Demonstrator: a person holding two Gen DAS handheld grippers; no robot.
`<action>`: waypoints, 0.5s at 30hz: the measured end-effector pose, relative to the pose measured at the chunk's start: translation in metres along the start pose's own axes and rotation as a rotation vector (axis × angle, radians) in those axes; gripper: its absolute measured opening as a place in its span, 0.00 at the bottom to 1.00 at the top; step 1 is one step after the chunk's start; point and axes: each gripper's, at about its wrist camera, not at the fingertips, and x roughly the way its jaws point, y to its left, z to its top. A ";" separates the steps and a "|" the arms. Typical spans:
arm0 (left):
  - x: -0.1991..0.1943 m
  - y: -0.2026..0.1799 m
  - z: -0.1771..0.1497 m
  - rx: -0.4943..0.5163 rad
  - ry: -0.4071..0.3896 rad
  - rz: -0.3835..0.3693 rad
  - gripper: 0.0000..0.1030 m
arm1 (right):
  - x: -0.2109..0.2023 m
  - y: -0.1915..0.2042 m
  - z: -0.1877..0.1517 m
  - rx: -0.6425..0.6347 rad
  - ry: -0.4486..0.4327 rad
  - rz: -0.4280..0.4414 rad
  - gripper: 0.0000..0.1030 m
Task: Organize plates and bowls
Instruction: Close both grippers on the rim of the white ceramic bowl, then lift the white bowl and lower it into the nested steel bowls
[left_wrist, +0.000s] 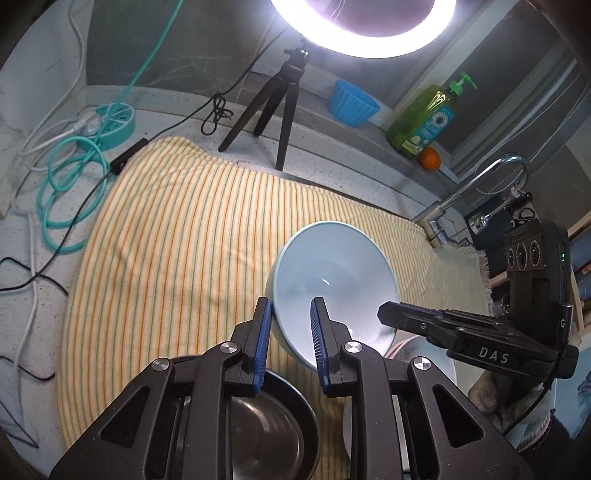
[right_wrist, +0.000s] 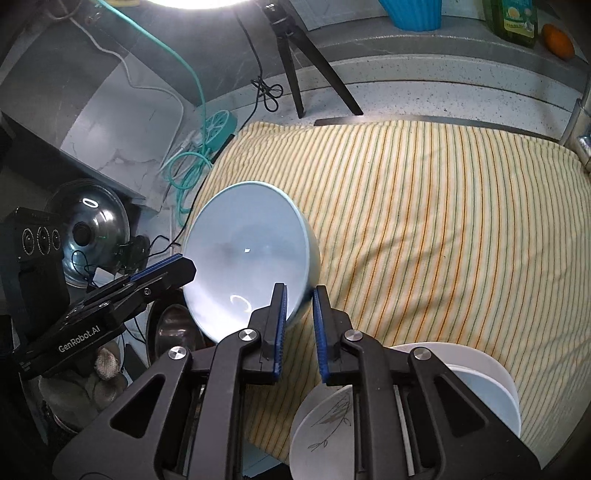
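A pale blue bowl (left_wrist: 334, 284) is held tilted above the striped towel (left_wrist: 177, 236); it also shows in the right wrist view (right_wrist: 247, 254). My left gripper (left_wrist: 290, 314) pinches its rim on one side. My right gripper (right_wrist: 299, 299) pinches the opposite rim; its body shows in the left wrist view (left_wrist: 480, 336). A dark metal bowl (left_wrist: 258, 424) sits below my left gripper. White bowls (right_wrist: 476, 384) and a white plate with a leaf drawing (right_wrist: 328, 417) sit below my right gripper.
A tripod (left_wrist: 273, 107) with a ring light (left_wrist: 362, 33) stands behind the towel. A blue cup (left_wrist: 352, 101), green soap bottle (left_wrist: 424, 118) and orange (left_wrist: 428, 158) sit on the ledge. A faucet (left_wrist: 476, 192) is at right, teal cables (left_wrist: 70, 192) at left, a steel lid (right_wrist: 92, 229) beyond the counter edge.
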 end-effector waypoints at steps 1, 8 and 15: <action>-0.005 0.000 -0.002 0.000 -0.007 -0.003 0.19 | -0.005 0.005 -0.001 -0.011 -0.008 0.003 0.14; -0.040 0.008 -0.016 -0.018 -0.053 -0.020 0.19 | -0.026 0.039 -0.014 -0.072 -0.034 0.021 0.14; -0.066 0.021 -0.033 -0.035 -0.075 -0.018 0.19 | -0.027 0.068 -0.033 -0.102 -0.025 0.049 0.15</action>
